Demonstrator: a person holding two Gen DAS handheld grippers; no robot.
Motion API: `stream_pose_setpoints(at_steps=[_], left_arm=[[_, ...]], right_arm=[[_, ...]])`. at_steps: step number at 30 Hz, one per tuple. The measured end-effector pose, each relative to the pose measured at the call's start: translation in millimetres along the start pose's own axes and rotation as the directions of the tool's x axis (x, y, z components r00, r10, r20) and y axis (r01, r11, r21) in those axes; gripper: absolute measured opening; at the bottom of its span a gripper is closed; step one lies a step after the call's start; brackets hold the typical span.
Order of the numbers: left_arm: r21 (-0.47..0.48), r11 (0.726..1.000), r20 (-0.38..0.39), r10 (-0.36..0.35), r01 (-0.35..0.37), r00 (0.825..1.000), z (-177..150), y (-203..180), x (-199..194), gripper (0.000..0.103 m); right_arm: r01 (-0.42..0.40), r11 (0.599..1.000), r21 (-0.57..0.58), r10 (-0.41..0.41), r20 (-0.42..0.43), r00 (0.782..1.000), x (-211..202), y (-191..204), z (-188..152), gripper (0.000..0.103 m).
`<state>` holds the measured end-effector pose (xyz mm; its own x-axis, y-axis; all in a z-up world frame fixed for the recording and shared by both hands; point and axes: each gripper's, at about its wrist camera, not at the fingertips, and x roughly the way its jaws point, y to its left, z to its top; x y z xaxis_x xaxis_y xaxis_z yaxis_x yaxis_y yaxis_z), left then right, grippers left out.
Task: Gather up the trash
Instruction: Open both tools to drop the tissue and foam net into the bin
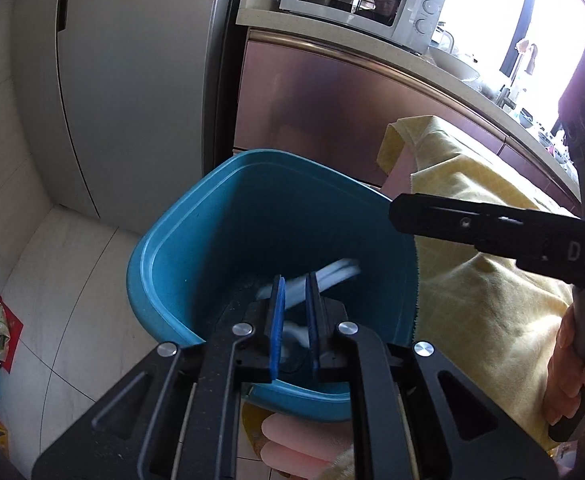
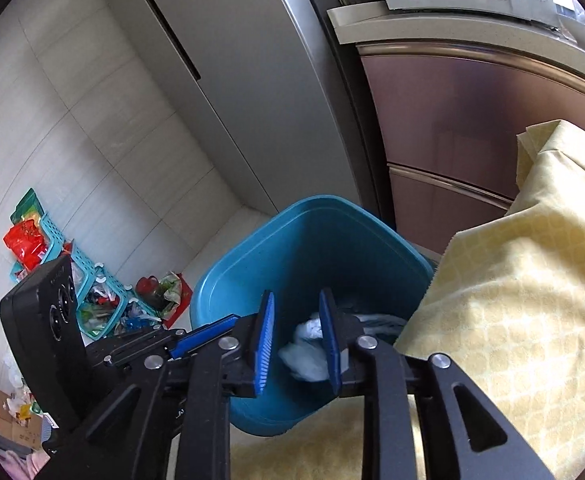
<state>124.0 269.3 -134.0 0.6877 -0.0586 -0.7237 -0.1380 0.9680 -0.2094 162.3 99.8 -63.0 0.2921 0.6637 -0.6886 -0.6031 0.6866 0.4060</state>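
Observation:
A blue plastic bin (image 1: 196, 240) stands on the floor beside the yellow-clothed table; it also shows in the right wrist view (image 2: 252, 264). White crumpled paper trash (image 1: 332, 274) lies inside it, also seen in the right wrist view (image 2: 304, 356). My left gripper (image 1: 295, 292) hangs over the bin's near rim, jaws a small gap apart and holding nothing. My right gripper (image 2: 297, 308) is open and empty above the bin's opening. Its black body (image 1: 472, 224) reaches in from the right in the left wrist view. The left gripper shows at the lower left of the right wrist view (image 2: 208, 334).
A yellow tablecloth (image 1: 484, 280) hangs to the right of the bin, also in the right wrist view (image 2: 524, 280). A grey fridge (image 1: 132, 80) and pink cabinets (image 1: 332, 100) stand behind. A microwave (image 1: 364, 0) sits on the counter. Teal baskets with clutter (image 2: 92, 300) lie on the floor.

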Motion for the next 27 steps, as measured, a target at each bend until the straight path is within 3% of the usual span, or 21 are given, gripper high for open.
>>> stream_pose_setpoints(at_steps=[5,12,20,27], left_arm=[[-0.01,1.0,0.025,0.004,-0.004,1.0,-1.2,-2.2,-6.8,0.011],[0.032,0.999,0.117,-0.037,0.034,0.992,-4.1,-23.2,-45.6,0.031],[0.16,0.977,0.18,-0.172,0.144,0.969,-6.3,-83.1,-85.9,0.04],[0.276,0.923,0.133,-0.312,0.267,0.941,-21.0,-151.7,-97.4,0.042]], right_arm=[[0.011,1.0,0.0,-0.011,0.029,1.0,-12.0,-4.8,-4.9,0.026],[0.006,0.999,-0.032,-0.003,0.113,0.994,-60.7,-9.1,-19.9,0.032],[0.061,0.998,-0.035,-0.051,0.249,0.967,-146.2,-24.9,-47.0,0.039],[0.144,0.989,0.038,-0.148,0.326,0.934,-206.2,-52.0,-77.3,0.042]])
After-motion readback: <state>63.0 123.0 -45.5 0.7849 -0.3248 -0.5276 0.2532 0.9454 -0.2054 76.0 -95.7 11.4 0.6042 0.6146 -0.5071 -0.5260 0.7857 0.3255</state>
